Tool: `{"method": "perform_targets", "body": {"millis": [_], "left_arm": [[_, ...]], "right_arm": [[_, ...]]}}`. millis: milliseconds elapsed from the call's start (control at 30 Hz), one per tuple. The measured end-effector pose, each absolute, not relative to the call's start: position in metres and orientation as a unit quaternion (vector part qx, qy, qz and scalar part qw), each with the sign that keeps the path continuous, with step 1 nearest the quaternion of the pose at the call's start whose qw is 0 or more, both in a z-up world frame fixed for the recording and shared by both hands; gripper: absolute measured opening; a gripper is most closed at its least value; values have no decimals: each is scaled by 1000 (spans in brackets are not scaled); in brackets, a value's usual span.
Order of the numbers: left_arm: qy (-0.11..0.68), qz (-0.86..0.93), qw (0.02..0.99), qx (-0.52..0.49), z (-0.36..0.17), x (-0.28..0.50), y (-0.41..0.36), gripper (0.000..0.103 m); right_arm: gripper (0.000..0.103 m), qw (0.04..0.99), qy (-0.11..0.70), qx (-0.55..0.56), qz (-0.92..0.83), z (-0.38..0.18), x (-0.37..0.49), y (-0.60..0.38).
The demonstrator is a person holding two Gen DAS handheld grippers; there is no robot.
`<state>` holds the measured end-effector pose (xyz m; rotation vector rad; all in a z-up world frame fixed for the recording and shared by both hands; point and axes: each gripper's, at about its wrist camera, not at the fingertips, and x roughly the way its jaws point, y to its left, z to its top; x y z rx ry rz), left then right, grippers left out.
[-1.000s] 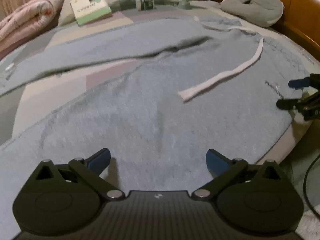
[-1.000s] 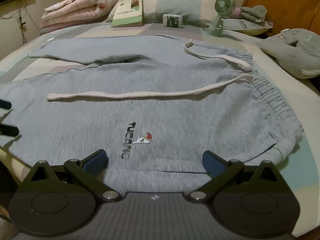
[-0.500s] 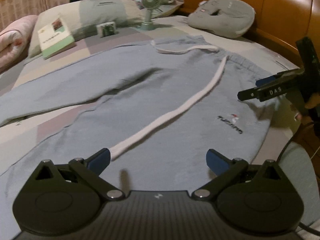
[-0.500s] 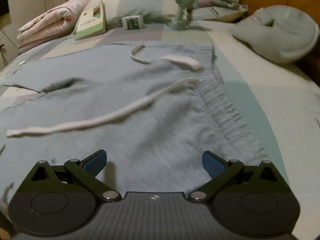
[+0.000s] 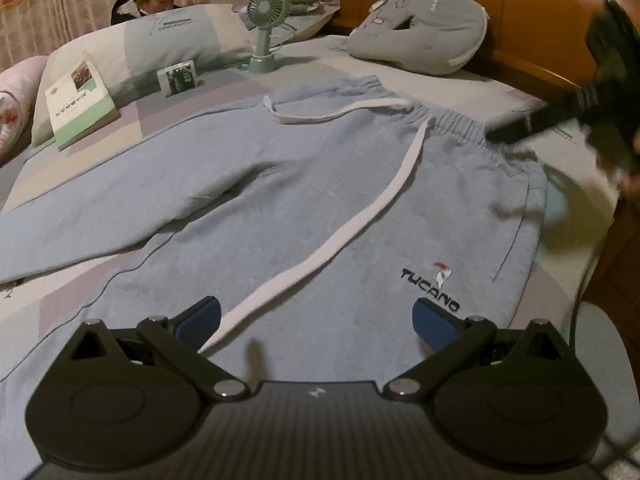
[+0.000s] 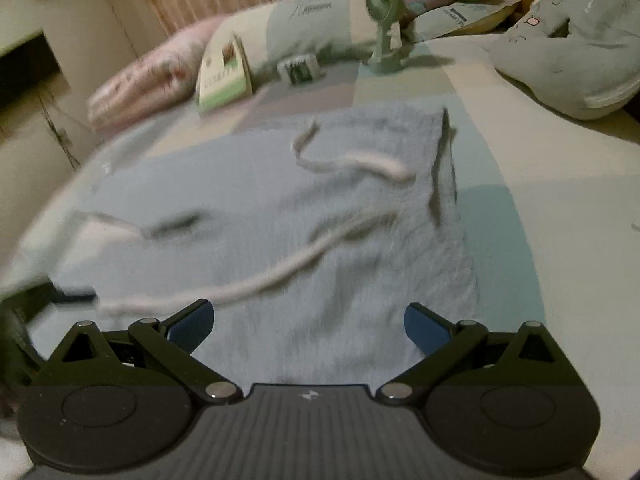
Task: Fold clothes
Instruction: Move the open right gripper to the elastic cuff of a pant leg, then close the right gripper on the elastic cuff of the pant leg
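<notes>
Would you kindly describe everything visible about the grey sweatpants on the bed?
The sweatpants are light blue-grey fleece-like fabric, spread flat and unfolded on the bed. They have an elastic gathered waistband, a long white drawstring trailing across the front, and a black logo near one hip. Neither gripper holds them.

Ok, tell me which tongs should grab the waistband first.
Right. The right tongs are open at the waistband of the sweatpants; the left tongs, also open, hang near the logo.
</notes>
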<state>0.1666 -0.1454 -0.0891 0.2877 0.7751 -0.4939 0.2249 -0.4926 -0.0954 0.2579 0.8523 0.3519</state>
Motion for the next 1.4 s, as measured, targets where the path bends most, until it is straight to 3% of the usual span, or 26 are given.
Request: {"method": "perform_targets", "body": {"millis": [200,533,700,1100,1400], "left_arm": [[379,-240,880,158,-98,175,-160,102],[392,-246,875,143,-105,189,-165,102],[400,-245,873,133,-109,192,-165,102],[400,-240,874,136,-108,195,-166,102],[394,-243,876,134,-106,194,-164,102]], "right_arm": [[103,878,415,163,172,-89,286,-533],[103,817,419,321,234,-124,394,-587],[103,795,460,317,235,-143,433,-585],[103,775,452,358,259,-160,489,-577],[103,752,479,361,273,-158,466,-576]]}}
